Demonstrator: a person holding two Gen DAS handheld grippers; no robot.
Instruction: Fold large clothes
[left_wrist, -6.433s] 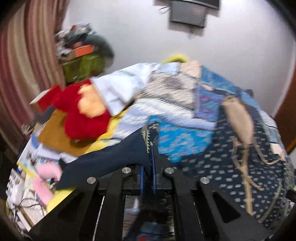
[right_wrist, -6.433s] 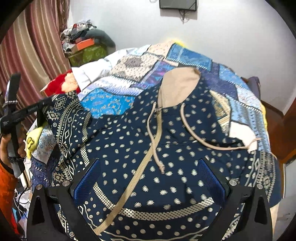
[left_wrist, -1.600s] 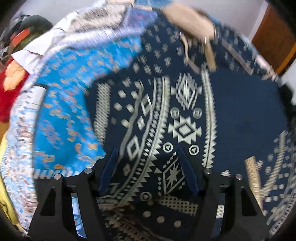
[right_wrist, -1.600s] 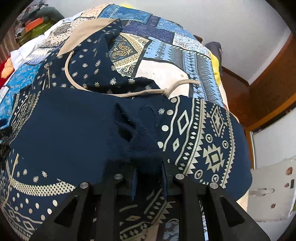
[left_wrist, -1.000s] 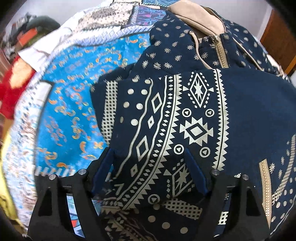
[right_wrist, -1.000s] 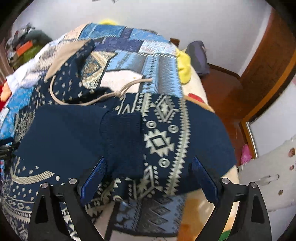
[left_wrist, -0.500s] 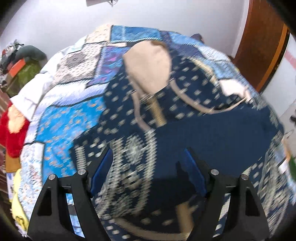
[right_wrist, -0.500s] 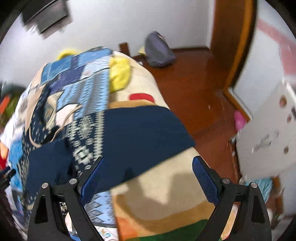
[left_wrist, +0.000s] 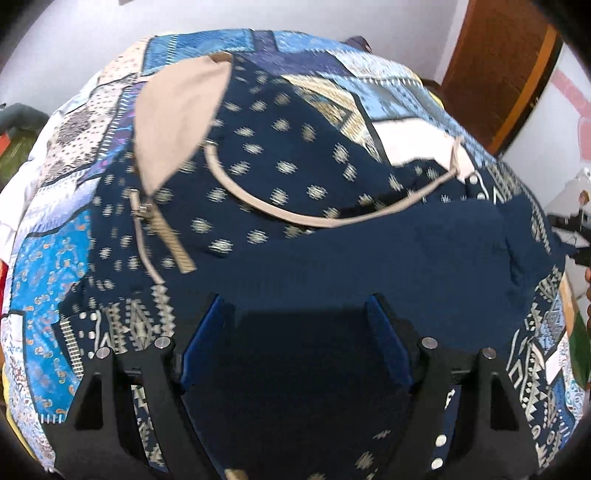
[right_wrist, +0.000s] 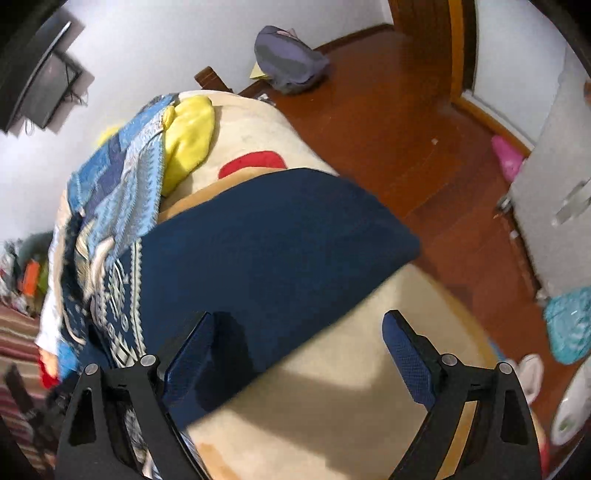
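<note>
A navy patterned hoodie (left_wrist: 295, 177) with a beige hood lining (left_wrist: 177, 107) and beige drawstring lies spread on the bed. Both sleeves are folded across its front, showing plain navy cloth (left_wrist: 369, 258). My left gripper (left_wrist: 295, 332) is open and empty, hovering over the folded navy cloth. In the right wrist view the hoodie's navy side (right_wrist: 266, 251) hangs over the bed's right edge. My right gripper (right_wrist: 295, 339) is open and empty above that edge, turned toward the floor.
A blue patchwork quilt (left_wrist: 48, 258) covers the bed. A cream blanket (right_wrist: 332, 406) with a red patch and a yellow cloth (right_wrist: 188, 129) lie at the bed's right side. Wooden floor (right_wrist: 406, 129), a grey bag (right_wrist: 288, 59) and a white cabinet (right_wrist: 554, 184) are beyond.
Both grippers have let go of the sleeves and opened. The left has pulled back and tilted up over the hoodie. The right has swung right toward the bed edge and floor.
</note>
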